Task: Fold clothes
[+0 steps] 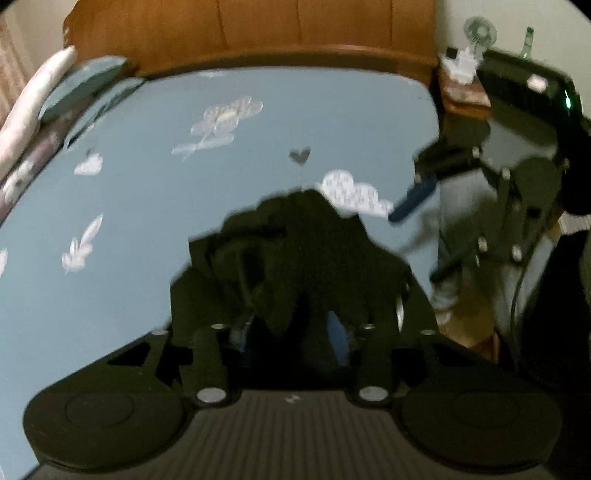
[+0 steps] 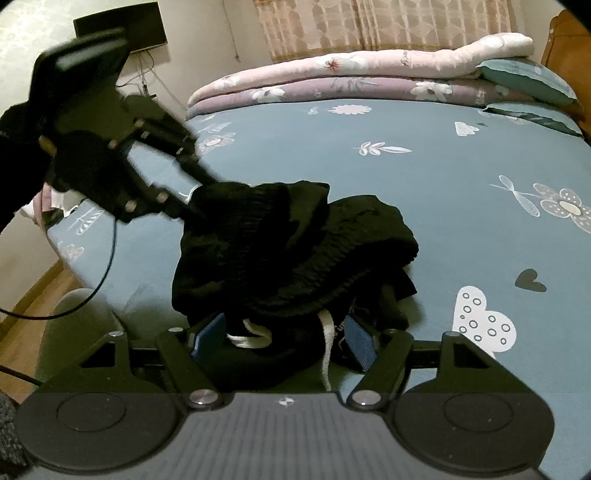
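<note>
A black garment [image 2: 295,251] with white drawstrings [image 2: 327,332] lies heaped on the blue patterned bed sheet [image 2: 443,206]. In the left wrist view the same garment [image 1: 295,240] is bunched over my left gripper [image 1: 290,314] and hides its fingertips; cloth fills the gap between the blue pads. From the right wrist view, my left gripper [image 2: 192,206] reaches in from the upper left, buried in the heap's raised far edge. My right gripper [image 2: 284,332] stands wide, its blue pads on either side of the waistband end without pressing. The right gripper [image 1: 421,236] also shows beside the heap.
Folded floral quilts [image 2: 351,74] and teal pillows [image 2: 524,77] line the bed's far side. A wooden headboard [image 1: 258,33] closes one end, with a nightstand [image 1: 465,96] and small fan [image 1: 480,31] beside it. The bed edge and wooden floor [image 2: 29,295] lie to the left.
</note>
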